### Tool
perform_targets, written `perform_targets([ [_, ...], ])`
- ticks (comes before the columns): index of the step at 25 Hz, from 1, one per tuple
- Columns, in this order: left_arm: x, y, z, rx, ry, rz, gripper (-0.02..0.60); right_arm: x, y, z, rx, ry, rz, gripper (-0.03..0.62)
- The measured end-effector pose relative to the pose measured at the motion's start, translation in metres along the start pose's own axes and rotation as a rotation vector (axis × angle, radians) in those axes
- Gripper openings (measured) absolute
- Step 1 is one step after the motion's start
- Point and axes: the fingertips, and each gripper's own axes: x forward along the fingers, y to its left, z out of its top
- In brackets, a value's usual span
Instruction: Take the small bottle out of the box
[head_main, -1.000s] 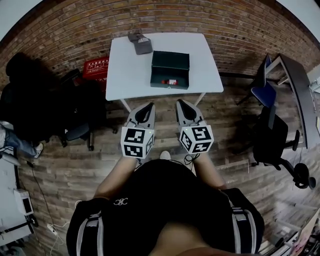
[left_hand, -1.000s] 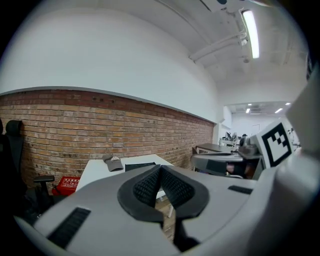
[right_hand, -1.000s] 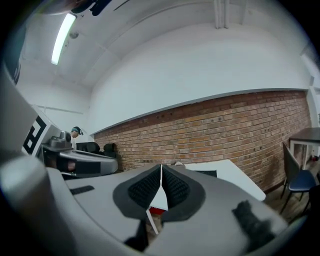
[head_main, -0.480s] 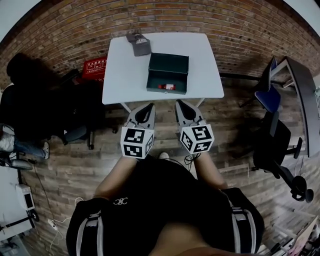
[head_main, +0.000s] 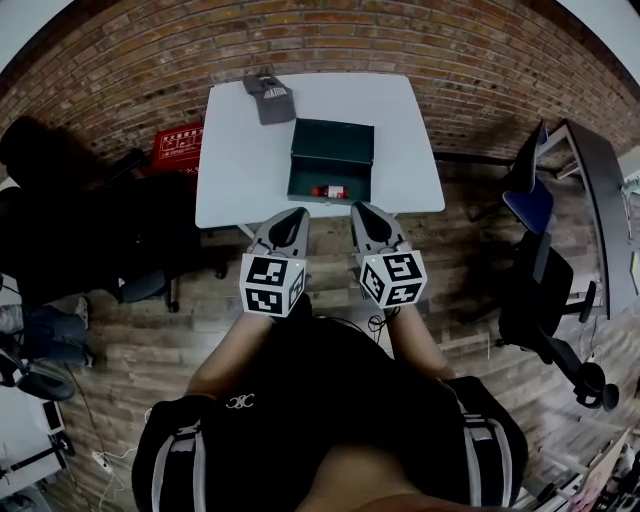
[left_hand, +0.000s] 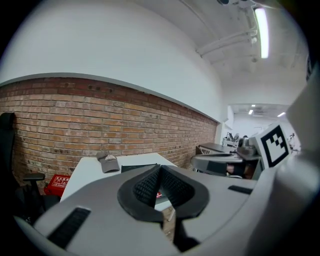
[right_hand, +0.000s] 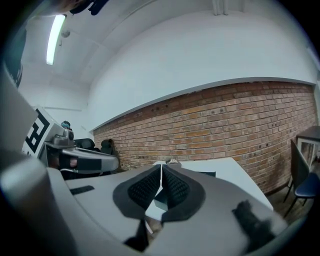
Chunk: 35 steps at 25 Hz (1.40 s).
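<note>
Dark green and metal, the open rectangular box (head_main: 331, 160) sits near the middle of the white square table (head_main: 230, 170), with its lid raised on the far side. The small red bottle (head_main: 328, 191) is inside it, apparently lying on its side close to the wall nearest us. A grey cap (head_main: 268, 98) rests at the table's far left corner, well apart from the box.

We hold both tools low in front of us, short of the table's near edge. The left gripper (head_main: 297, 212) has its ribbed pads pressed together with nothing between them, and the right gripper (head_main: 358, 207) is likewise closed and empty.

The risks ahead come mostly from the bottle's position, we judge. Because it lies so near the front wall, a jaw coming down steeply could strike the rim or wedge against the wall instead of straddling the bottle. A round bottle on its side may roll away if one pad touches it first. A reach with the jaws not parted would only shove it. The box could also slide on the smooth tabletop if bumped, since nothing braces it.
</note>
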Motion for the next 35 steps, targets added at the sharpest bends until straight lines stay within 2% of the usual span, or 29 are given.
perform_targets([
  [9, 0.055, 0.076, 0.025, -0.041, -0.001, -0.021, 0.014, 0.088, -0.007, 0.022, -0.029, 0.035, 0.0, 0.031],
  [11, 0.066, 0.089, 0.027, -0.027, 0.007, -0.028, 0.014, 0.105, -0.009, 0.023, -0.03, 0.047, -0.003, 0.031],
  [14, 0.081, 0.104, 0.031, 0.0, 0.014, -0.046, 0.014, 0.126, -0.013, 0.02, -0.03, 0.073, -0.013, 0.031],
  [20, 0.105, 0.137, 0.032, -0.036, 0.035, -0.088, 0.014, 0.158, -0.022, 0.014, -0.049, 0.135, -0.043, 0.031],
  [26, 0.125, 0.153, 0.019, -0.031, 0.078, -0.122, 0.014, 0.173, -0.04, -0.003, -0.029, 0.212, -0.066, 0.031],
  [30, 0.134, 0.155, 0.008, -0.055, 0.095, -0.093, 0.014, 0.176, -0.054, -0.021, -0.057, 0.297, -0.002, 0.031],
  [35, 0.145, 0.155, 0.0, -0.09, 0.11, -0.042, 0.014, 0.185, -0.063, -0.046, -0.193, 0.467, 0.217, 0.031],
])
